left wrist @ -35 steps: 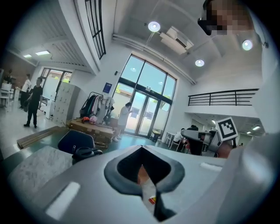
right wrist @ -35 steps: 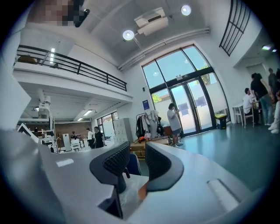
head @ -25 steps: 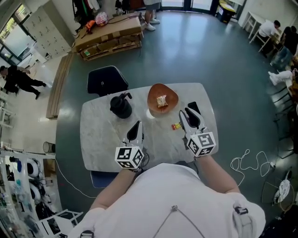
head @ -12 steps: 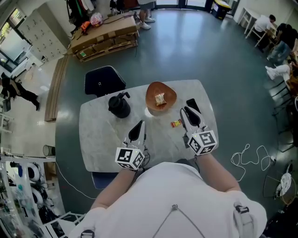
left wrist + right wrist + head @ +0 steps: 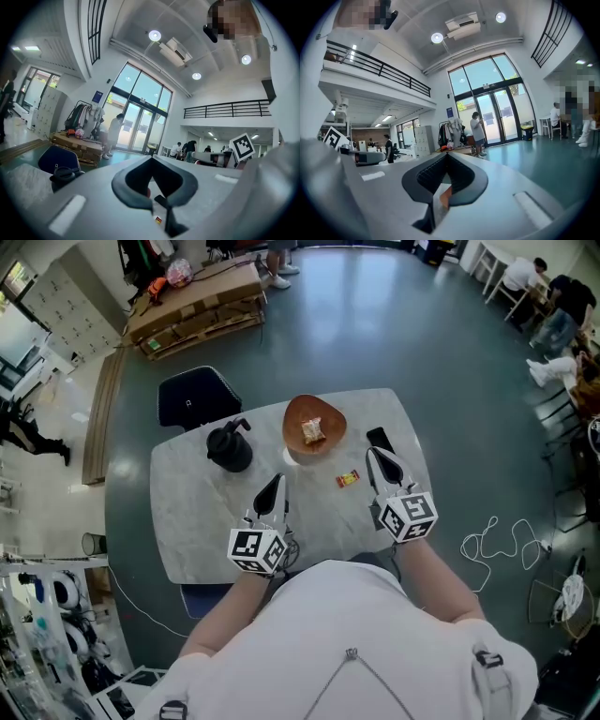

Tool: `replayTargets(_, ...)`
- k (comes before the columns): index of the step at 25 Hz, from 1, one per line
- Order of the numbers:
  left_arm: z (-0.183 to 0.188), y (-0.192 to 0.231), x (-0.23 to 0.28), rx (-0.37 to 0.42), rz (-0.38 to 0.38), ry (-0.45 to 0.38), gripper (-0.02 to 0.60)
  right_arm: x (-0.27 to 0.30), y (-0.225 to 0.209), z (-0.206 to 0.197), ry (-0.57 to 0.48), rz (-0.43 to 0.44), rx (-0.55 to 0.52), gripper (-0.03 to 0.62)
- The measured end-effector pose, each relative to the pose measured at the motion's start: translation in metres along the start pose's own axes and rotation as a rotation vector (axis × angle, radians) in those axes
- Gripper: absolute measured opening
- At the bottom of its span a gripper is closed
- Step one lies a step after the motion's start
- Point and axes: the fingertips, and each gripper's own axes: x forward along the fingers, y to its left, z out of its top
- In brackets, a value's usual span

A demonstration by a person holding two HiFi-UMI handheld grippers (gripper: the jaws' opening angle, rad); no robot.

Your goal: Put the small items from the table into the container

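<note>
Black kettle at 10 o'clock from frame centre. Black phone flat at 2 o'clock. Dark chair beyond kettle, 10 o'clock. Cardboard stacks farther out, 11 o'clock. White cable loose on floor, 4 o'clock. Seated people at 2 o'clock, far edge.

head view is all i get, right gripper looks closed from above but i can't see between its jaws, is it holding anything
observer: yes. The right gripper view shows the right gripper shut on a small white packet with an orange edge, standing between the jaws.
operator: ok and the other side
observer: the left gripper view shows the left gripper with its jaws together at the tips and nothing held between them.
</note>
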Motion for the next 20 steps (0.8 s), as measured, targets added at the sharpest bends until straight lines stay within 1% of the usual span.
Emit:
replayTargets(3, -0.001, -0.004, 0.003, 0.000, -0.006, 0.003, 0.005, 0.000, -0.010, -0.008, 0.031, -0.029, -0.020, 0.028)
replayTargets(5, -0.004, -0.006, 0.006, 0.000, -0.008, 0.008, 0.005, 0.002, -0.018, -0.020, 0.070, -0.045, -0.038, 0.028)
replayTargets(8, -0.010, -0.008, 0.011, -0.005, -0.006, 0.022, 0.005, 0.008, -0.036, -0.054, 0.175, -0.067, -0.053, 0.029)
replayTargets(10, -0.015, -0.006, 0.013, -0.010, 0.000, 0.034, 0.005, 0.013, -0.046, -0.081, 0.248, -0.068, -0.043, 0.034)
replayTargets(15, -0.022, 0.001, 0.016, -0.022, 0.027, 0.064, 0.005, 0.026, -0.058, -0.133, 0.371, -0.013, -0.048, 0.103)
replayTargets(20, -0.038, 0.011, 0.018, -0.041, 0.069, 0.106, 0.005, 0.040, -0.074, -0.192, 0.518, 0.059, -0.082, 0.137)
